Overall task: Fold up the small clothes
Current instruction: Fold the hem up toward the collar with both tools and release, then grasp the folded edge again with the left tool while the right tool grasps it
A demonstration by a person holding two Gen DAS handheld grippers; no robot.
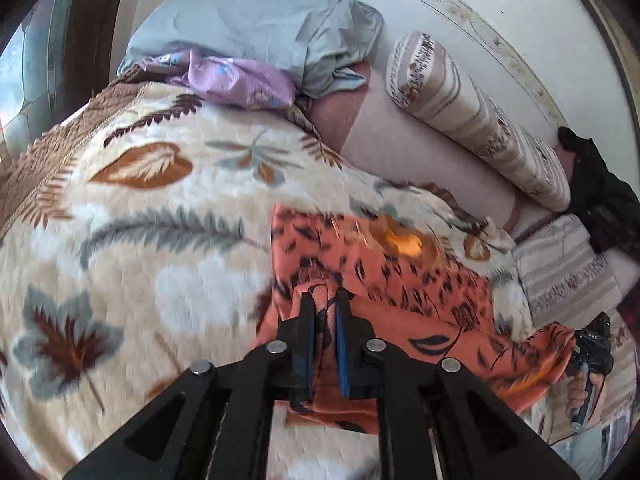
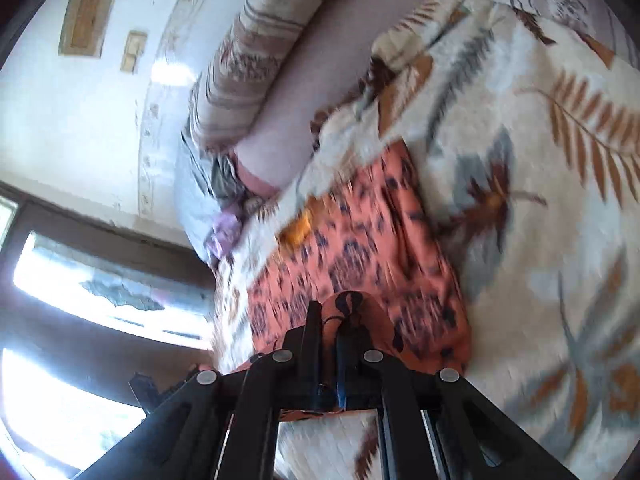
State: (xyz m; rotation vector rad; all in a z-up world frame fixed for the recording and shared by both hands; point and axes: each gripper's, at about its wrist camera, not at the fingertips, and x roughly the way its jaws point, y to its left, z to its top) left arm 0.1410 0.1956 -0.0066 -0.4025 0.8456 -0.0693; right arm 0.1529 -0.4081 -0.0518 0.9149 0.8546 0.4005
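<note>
At the far left of the left wrist view a window (image 1: 24,64) lets in daylight, and beside it the leaf-patterned blanket (image 1: 132,216) spreads across the bed, cream with grey and brown leaves. At its head lie a pale blue pillow (image 1: 256,20) and a crumpled lilac cloth (image 1: 240,80) just in front of it. Toward the middle, the orange garment (image 1: 384,276) with dark markings lies on the blanket, its near edge gathered up into the left gripper (image 1: 325,300), whose two black fingers are drawn narrow with a bunched fold of the orange fabric pinched between them. Further right, a striped bolster (image 1: 480,120) rests against the wall, with a dark bundle of cloth (image 1: 600,188) near its end. At the far right edge the right gripper (image 1: 592,344) shows small, held in a hand (image 1: 584,392), with another corner of the garment drawn toward it. In the right wrist view the right gripper's fingers (image 2: 312,328) stand close together, clamped on a rounded fold of the same orange garment, which stretches away across the blanket; much of this view is motion-blurred.
</note>
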